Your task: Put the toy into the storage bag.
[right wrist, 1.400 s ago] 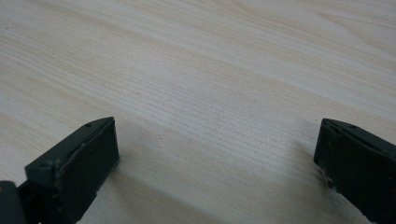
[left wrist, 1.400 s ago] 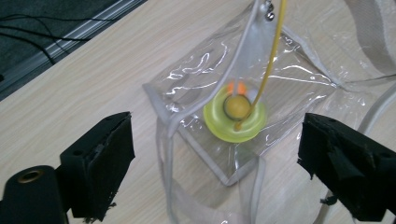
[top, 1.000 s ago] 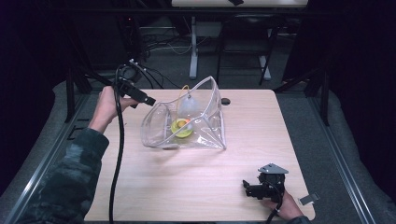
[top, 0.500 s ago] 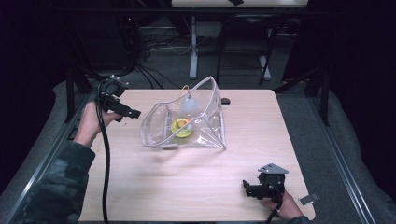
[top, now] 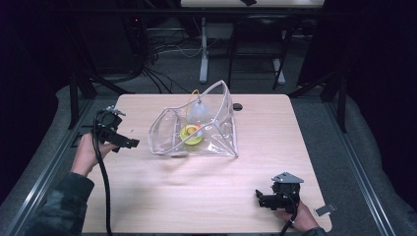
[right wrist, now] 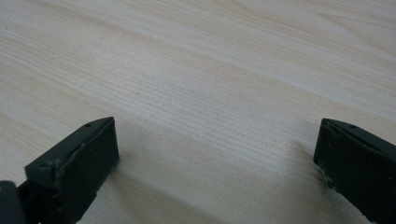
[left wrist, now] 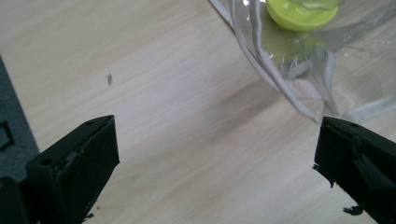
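A lab or test room: a bare wooden table (top: 196,196) sits on grey carpet (top: 344,147), with dark surroundings, metal frame legs (top: 202,54) and tangled cables (top: 162,64) behind.

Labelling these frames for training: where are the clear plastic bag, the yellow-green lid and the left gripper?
clear plastic bag (top: 222,147), high view, flat lower right panel.
yellow-green lid (left wrist: 299,13), left gripper view, its rim.
left gripper (top: 129,142), high view, jaw tips.

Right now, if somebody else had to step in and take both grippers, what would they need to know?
Left gripper: open, empty, apart from the clear bag to its right.
Right gripper: open, empty, low over the table at its near edge.
The bag lies mid-table, mouth gaping, with a yellow-green round thing inside.
Done: item is in the bag.
Left: probably closing or moving the bag; neither gripper holds it.
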A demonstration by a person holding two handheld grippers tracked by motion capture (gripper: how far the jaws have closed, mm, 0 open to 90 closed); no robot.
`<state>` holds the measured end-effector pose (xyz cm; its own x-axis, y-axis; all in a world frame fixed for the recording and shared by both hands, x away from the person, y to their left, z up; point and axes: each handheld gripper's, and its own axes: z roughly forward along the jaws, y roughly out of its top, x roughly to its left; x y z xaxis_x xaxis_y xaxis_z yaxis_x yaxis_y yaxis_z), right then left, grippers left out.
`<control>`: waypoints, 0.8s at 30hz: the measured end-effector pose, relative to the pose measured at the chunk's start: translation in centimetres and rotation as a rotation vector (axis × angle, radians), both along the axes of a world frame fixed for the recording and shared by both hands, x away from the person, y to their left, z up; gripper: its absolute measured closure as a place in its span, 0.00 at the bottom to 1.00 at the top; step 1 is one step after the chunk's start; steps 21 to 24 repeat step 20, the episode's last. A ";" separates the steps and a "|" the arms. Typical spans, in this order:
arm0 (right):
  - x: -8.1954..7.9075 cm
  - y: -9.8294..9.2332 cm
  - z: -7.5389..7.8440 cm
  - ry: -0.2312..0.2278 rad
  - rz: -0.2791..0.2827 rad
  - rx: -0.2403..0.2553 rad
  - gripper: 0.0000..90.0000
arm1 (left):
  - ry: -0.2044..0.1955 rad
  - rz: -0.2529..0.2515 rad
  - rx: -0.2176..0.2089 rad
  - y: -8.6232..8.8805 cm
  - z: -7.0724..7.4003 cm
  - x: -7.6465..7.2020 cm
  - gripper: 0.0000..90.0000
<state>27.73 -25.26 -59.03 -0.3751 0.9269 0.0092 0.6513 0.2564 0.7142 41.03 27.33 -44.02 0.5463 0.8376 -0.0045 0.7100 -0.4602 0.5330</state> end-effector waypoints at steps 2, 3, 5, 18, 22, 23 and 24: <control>0.0 0.0 0.0 -0.002 0.001 -0.001 0.00 | 0.010 0.009 -0.010 0.4 -1.1 -0.6 0.00; 0.0 0.0 0.0 -0.002 0.001 -0.001 0.00 | 0.016 0.013 -0.012 0.5 -1.5 -0.8 0.00; 0.0 0.0 0.0 0.002 0.004 -0.006 0.00 | 0.023 0.022 -0.016 0.9 -2.4 -1.3 0.00; 0.0 0.0 0.0 -0.001 0.001 -0.001 0.00 | 0.014 0.005 -0.116 2.1 -7.3 -3.2 0.00; 0.0 0.0 0.0 -0.001 0.001 -0.001 0.00 | 0.008 0.001 -0.108 2.2 -8.4 -3.1 0.00; 0.0 0.0 0.0 -0.001 0.001 -0.001 0.00 | 0.008 0.001 -0.108 2.2 -8.4 -3.1 0.00; 0.0 0.0 0.0 -0.001 0.001 -0.001 0.00 | 0.008 0.001 -0.108 2.2 -8.4 -3.1 0.00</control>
